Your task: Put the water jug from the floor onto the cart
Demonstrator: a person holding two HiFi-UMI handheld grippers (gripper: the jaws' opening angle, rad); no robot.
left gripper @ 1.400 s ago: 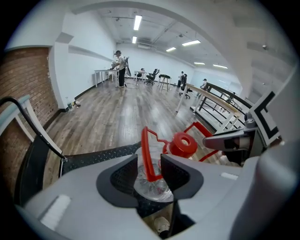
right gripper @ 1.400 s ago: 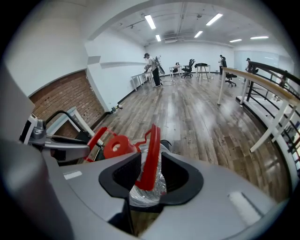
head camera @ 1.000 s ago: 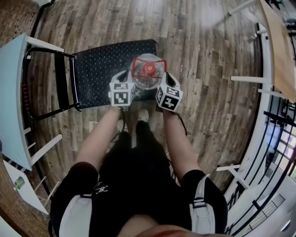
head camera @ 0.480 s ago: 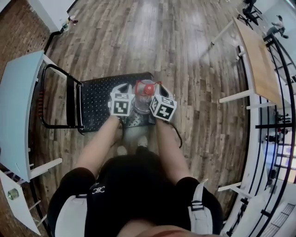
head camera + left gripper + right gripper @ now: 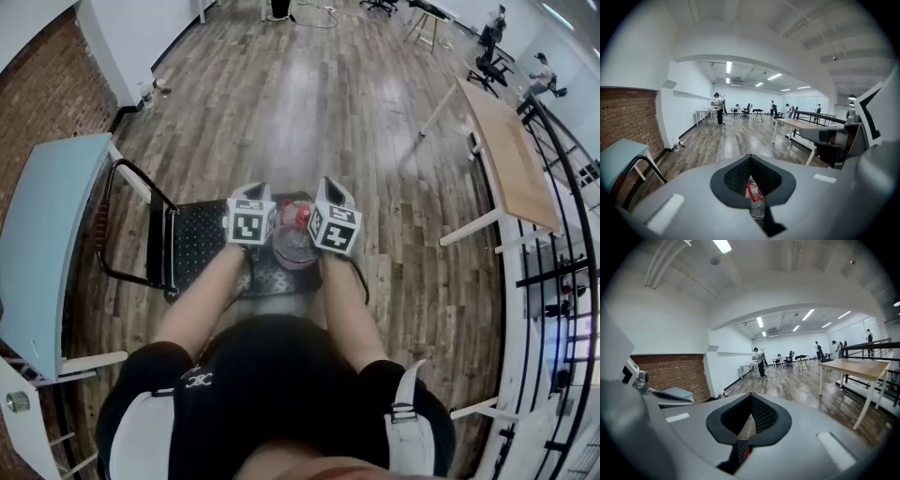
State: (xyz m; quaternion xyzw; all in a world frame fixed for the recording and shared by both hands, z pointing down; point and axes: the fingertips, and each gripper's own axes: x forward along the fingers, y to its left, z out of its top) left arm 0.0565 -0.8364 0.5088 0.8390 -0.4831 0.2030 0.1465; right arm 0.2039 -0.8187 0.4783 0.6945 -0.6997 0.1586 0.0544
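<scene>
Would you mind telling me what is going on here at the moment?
A person is handling a clear water jug with a gripper in each hand. The left gripper and right gripper are both shut on the jug's red handle, one from each side. The jug is over the near end of the black cart; from above I cannot tell whether it rests on the deck yet.

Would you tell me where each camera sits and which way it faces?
Head view: on the person's head, looking steeply down at the water jug and cart; forearms, lap, left gripper and right gripper show.
Left gripper view: on that gripper, looking into the room along jaws shut on the red handle; right gripper at right.
Right gripper view: likewise, same direction; left gripper at left.
Shared: both gripper views show the brick wall and wooden desk.
</scene>
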